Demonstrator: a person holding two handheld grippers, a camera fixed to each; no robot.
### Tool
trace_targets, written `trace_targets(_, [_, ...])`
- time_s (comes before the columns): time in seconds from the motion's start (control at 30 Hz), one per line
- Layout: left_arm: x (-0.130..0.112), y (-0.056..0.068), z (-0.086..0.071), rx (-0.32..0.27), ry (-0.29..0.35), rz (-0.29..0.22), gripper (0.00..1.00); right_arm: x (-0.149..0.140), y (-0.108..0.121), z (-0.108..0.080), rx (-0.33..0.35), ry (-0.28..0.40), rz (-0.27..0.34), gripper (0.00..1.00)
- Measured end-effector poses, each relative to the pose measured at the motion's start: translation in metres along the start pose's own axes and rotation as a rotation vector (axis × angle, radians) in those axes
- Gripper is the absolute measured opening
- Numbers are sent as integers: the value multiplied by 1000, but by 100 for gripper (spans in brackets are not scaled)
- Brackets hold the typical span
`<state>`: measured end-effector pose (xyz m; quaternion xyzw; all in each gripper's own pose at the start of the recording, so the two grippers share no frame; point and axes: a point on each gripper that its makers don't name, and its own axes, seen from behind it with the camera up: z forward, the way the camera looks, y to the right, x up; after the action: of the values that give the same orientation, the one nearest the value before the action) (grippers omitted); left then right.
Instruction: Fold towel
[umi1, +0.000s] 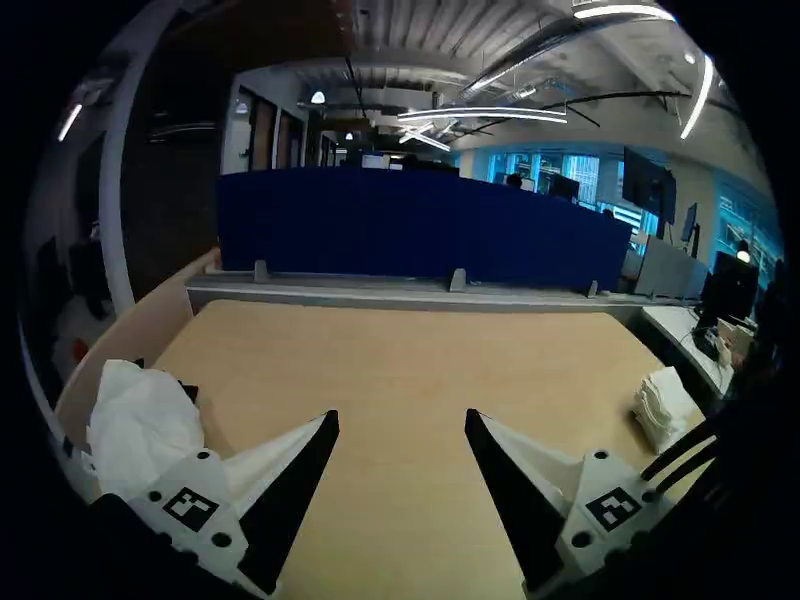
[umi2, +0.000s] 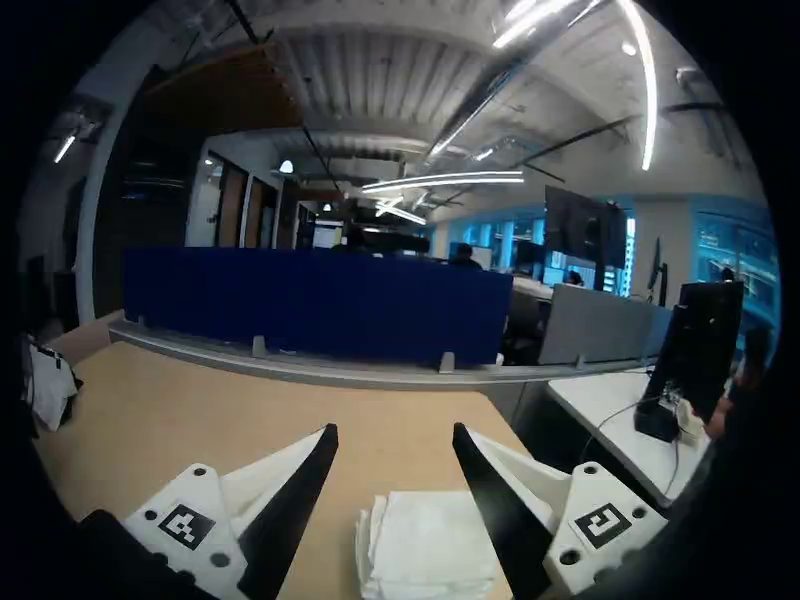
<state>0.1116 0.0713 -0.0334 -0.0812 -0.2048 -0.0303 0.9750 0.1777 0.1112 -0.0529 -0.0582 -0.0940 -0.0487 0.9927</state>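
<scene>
Left gripper (umi1: 400, 414): held above the near edge of the table (umi1: 400, 340). Its two fingers are wide apart and hold nothing.
Right gripper (umi2: 394, 428): held above the table's right end. Its fingers are apart too, one on each side of the folded towels (umi2: 430, 545), and I cannot tell if they touch them.
Folded towels: a white stack lying on the table's right end. The near part is cut off at the bottom of the right gripper view.
Loose white cloth (umi1: 140, 420): a crumpled heap on the table's left end. Its lower part is hidden behind a left gripper finger.
Blue wall (umi1: 420, 225): stands along the table's far edge.
Hard to see: the room past the table is dark and blurry.
Writing: black-and-white square tags (umi1: 190, 507) on the fingers show patterns, not words.
</scene>
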Motion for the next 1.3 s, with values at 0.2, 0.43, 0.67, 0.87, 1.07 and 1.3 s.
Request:
trace_targets(0.2, [31, -16, 0, 36, 101, 11, 94, 16, -24, 1, 14, 41, 41, 89])
trace_targets(0.43, [65, -29, -8, 64, 208, 6, 93, 35, -65, 3, 64, 86, 92, 89])
trace_targets(0.67, [80, -37, -11, 72, 255, -6, 93, 47, -93, 6, 94, 102, 106, 89])
trace_targets(0.87, [75, -38, -7, 67, 254, -12, 94, 46, -109, 7, 114, 92, 97, 90])
trace_targets(1.07, [68, -38, -5, 67, 259, -3, 94, 45, -122, 10, 122, 84, 90, 91])
trace_targets(1.3, [64, -46, -1, 91, 290, 25, 94, 47, -136, 11, 126, 81, 94, 100])
